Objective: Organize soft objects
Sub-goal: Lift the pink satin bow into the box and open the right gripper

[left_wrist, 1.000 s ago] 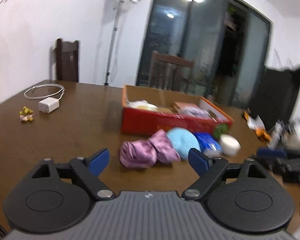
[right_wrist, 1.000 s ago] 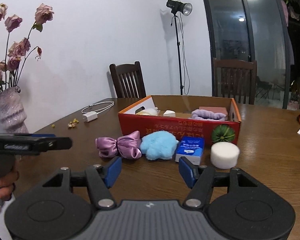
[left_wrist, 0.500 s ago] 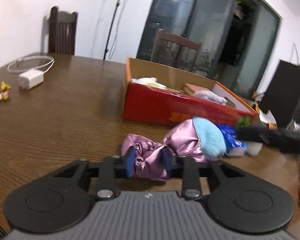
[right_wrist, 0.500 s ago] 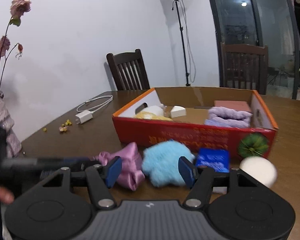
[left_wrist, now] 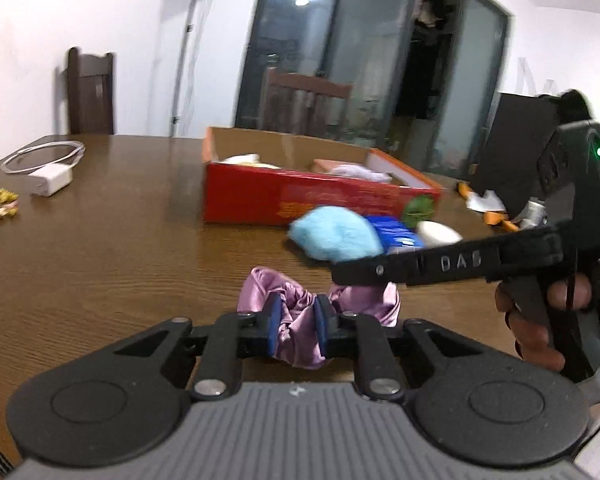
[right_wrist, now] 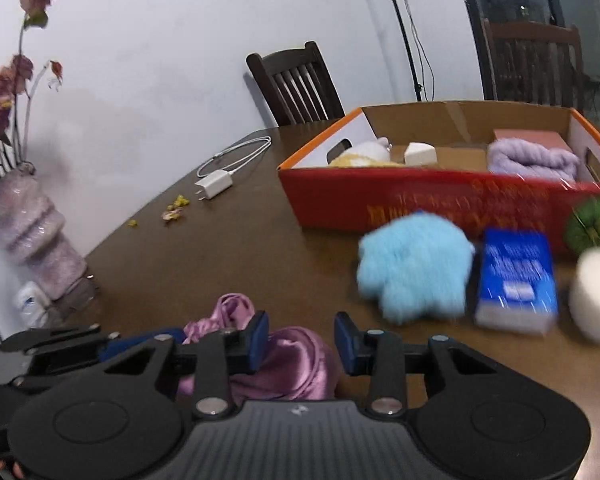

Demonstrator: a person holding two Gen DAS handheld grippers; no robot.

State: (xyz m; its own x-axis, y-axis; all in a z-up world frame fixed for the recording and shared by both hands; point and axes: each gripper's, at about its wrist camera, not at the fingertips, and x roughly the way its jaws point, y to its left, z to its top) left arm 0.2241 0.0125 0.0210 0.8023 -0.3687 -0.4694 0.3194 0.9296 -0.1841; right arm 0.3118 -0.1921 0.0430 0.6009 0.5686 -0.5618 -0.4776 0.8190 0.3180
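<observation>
Our left gripper (left_wrist: 297, 329) is closing on the purple satin scrunchie (left_wrist: 300, 320); our right gripper (right_wrist: 301, 342) is closing around its other end, pads not clearly pressing. The red cardboard box (right_wrist: 440, 200) holds a folded lilac towel (right_wrist: 532, 158) and a white sponge (right_wrist: 420, 153).

Both wrist cameras sit low over the brown wooden table (left_wrist: 100, 248), facing its far edge; both share the red cardboard box (right_wrist: 440, 204).

Dim room, ceiling-light glare, motion blur, fisheye-bent edges

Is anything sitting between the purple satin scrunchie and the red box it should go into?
Mostly clear. The purple scrunchie is pinched in the left gripper; bare table leads to the red box. The blue fluffy piece lies against the box's front, toward the right, easily passed over.
</observation>
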